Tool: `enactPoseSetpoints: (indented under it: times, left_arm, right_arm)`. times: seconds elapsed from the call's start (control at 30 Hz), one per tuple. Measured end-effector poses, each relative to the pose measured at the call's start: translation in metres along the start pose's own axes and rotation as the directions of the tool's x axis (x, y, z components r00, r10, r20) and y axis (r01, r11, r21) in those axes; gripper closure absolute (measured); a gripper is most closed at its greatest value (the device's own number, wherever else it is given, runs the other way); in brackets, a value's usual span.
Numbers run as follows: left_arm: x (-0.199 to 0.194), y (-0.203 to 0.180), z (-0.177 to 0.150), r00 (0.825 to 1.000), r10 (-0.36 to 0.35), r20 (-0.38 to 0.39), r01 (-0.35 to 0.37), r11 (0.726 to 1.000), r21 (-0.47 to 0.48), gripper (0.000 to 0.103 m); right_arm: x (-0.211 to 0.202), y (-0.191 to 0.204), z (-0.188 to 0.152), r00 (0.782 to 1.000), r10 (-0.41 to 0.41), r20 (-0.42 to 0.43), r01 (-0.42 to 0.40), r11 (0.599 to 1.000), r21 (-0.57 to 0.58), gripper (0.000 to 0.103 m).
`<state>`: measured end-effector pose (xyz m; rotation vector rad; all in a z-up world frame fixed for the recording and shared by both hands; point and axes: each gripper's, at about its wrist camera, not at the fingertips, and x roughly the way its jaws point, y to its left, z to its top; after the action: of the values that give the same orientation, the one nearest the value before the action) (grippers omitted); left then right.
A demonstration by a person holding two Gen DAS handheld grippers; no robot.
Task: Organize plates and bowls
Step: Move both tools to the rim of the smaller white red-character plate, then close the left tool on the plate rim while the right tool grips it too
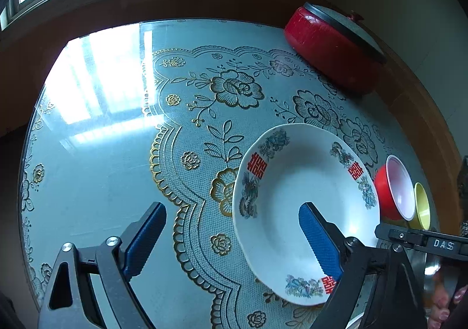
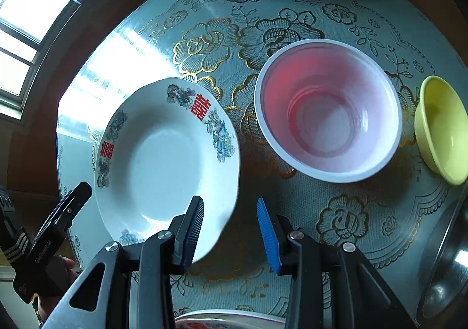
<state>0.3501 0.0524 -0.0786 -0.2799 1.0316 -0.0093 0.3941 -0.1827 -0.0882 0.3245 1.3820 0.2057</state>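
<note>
White plate (image 2: pixel 166 159) with red characters and blue-grey rim decoration lies flat on the table (image 1: pixel 96 171), empty. To its right, apart from it, stands a red bowl (image 2: pixel 327 109) with a white-pink inside, empty; just beyond that a small yellow bowl (image 2: pixel 441 130), partly cut off by the frame edge, also empty as far as visible.

Left gripper (image 1: pixel 231 238): jaws wide apart, nothing between the pads; one finger hangs over the plate's well, the other over bare table left of the plate. Contact with the plate cannot be judged. Right gripper (image 2: pixel 231 232): jaws partly open, straddling the plate's near right rim, pads not pressing on it; nothing held.

Hidden or unclear: a second patterned plate (image 2: pixel 228 320) shows only as a sliver at the bottom of the right wrist view. A metal vessel (image 2: pixel 447 270) at lower right is mostly cut off; contents not visible. Part of a hand (image 1: pixel 441 305) is blurred at the frame corner.

Surface: round glass-topped table over a pale lace cloth with gold flower outlines, strong window glare. Lidded red pot (image 1: pixel 333 48) at the far edge. Window (image 2: pixel 26 24) beyond, wooden trim.
</note>
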Motion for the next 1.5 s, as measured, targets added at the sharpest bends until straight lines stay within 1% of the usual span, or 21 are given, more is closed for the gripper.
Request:
enactPoseSetpoints:
  times: [0.1,0.17,0.2,0.23,0.27,0.3,0.37,0.47,0.63,0.7,0.73,0.8,0.87,1.0,1.1,1.23,1.27,1.33,1.4,1.43,1.5]
  left_arm:
    - [0.01,-0.005,0.002,1.0,0.025,-0.001,-0.025,0.999,0.033,0.012]
    - [0.016,-0.005,0.002,1.0,0.017,-0.011,-0.016,0.999,0.04,0.014]
    - [0.019,-0.006,0.002,1.0,0.013,-0.016,-0.013,0.999,0.042,0.02]
    - [0.022,-0.006,0.002,1.0,0.009,-0.02,-0.008,0.999,0.046,0.022]
    - [0.025,-0.007,0.002,1.0,0.006,-0.026,-0.005,0.999,0.049,0.027]
    - [0.026,-0.007,0.001,0.999,0.007,-0.033,-0.005,0.999,0.051,0.033]
    - [0.029,-0.007,-0.001,0.999,-0.003,-0.043,0.005,0.998,0.055,0.043]
    - [0.03,-0.005,-0.005,0.999,0.005,-0.048,-0.002,0.998,0.068,0.051]
    - [0.03,0.0,-0.012,0.999,0.008,-0.053,-0.004,0.997,0.076,0.051]
    - [0.03,0.003,-0.013,0.998,0.011,-0.061,-0.007,0.998,0.068,0.051]
    - [0.03,0.005,-0.013,0.998,0.008,-0.063,-0.004,0.998,0.059,0.051]
    - [0.029,0.008,-0.014,0.998,0.005,-0.063,-0.002,0.999,0.045,0.051]
    - [0.029,0.007,-0.016,0.998,0.0,-0.065,0.004,0.999,0.049,0.051]
    - [0.029,0.005,-0.015,0.998,0.0,-0.068,0.004,0.998,0.062,0.051]
    - [0.03,0.003,-0.014,0.998,-0.005,-0.066,0.009,0.998,0.061,0.051]
    - [0.032,0.001,-0.012,0.998,-0.001,-0.064,0.006,0.997,0.075,0.051]
    - [0.033,0.002,-0.012,0.998,-0.001,-0.066,0.006,0.997,0.076,0.051]
    - [0.032,0.004,-0.013,0.998,0.005,-0.063,0.0,0.997,0.077,0.051]
    - [0.031,0.007,-0.014,0.999,0.004,-0.054,0.001,0.997,0.08,0.051]
    - [0.03,0.008,-0.015,0.999,0.014,-0.05,-0.009,0.997,0.083,0.051]
    - [0.029,0.01,-0.016,0.999,0.01,-0.051,-0.005,0.996,0.084,0.052]
  right_arm:
    - [0.009,0.0,0.008,1.0,-0.013,0.002,0.013,1.0,0.008,0.065]
    - [0.015,0.0,0.013,1.0,-0.001,0.0,0.001,1.0,0.01,0.065]
    - [0.017,0.001,0.014,1.0,0.007,-0.003,-0.007,1.0,0.005,0.065]
    - [0.02,0.003,0.014,1.0,0.009,-0.005,-0.009,1.0,-0.005,0.069]
    - [0.023,0.006,0.014,1.0,0.008,-0.009,-0.008,1.0,-0.02,0.077]
    - [0.026,0.01,0.013,1.0,0.008,-0.016,-0.009,0.999,-0.034,0.078]
    - [0.027,0.014,0.01,1.0,-0.011,-0.003,0.011,0.999,-0.053,0.078]
    - [0.028,0.018,0.002,1.0,0.004,-0.007,-0.004,0.998,-0.059,0.078]
    - [0.031,0.03,-0.019,0.997,0.054,-0.059,-0.059,0.994,-0.091,0.077]
    - [0.031,0.038,-0.023,0.996,0.055,-0.075,-0.064,0.99,-0.127,0.075]
    - [0.03,0.041,-0.025,0.996,0.042,-0.076,-0.053,0.987,-0.149,0.074]
    - [0.027,0.046,-0.023,0.999,0.0,-0.042,-0.008,0.985,-0.173,0.074]
    - [0.024,0.048,-0.015,1.0,-0.019,-0.002,0.019,0.985,-0.171,0.072]
    - [0.028,0.043,0.004,1.0,-0.02,0.021,0.023,0.993,-0.114,0.071]
    - [0.033,0.042,0.017,0.999,-0.024,0.031,0.028,0.993,-0.112,0.071]
    - [0.045,0.047,0.029,1.0,-0.02,0.017,0.022,0.992,-0.123,0.07]
    - [0.047,0.049,0.028,0.999,-0.039,0.021,0.041,0.991,-0.127,0.072]
    - [0.049,0.055,0.023,0.998,-0.058,0.02,0.06,0.989,-0.135,0.072]
    - [0.05,0.059,0.016,0.999,-0.049,-0.004,0.048,0.989,-0.141,0.072]
    - [0.05,0.062,0.013,0.999,-0.035,-0.018,0.032,0.987,-0.157,0.072]
    - [0.05,0.068,0.01,1.0,-0.012,-0.026,0.007,0.982,-0.19,0.072]
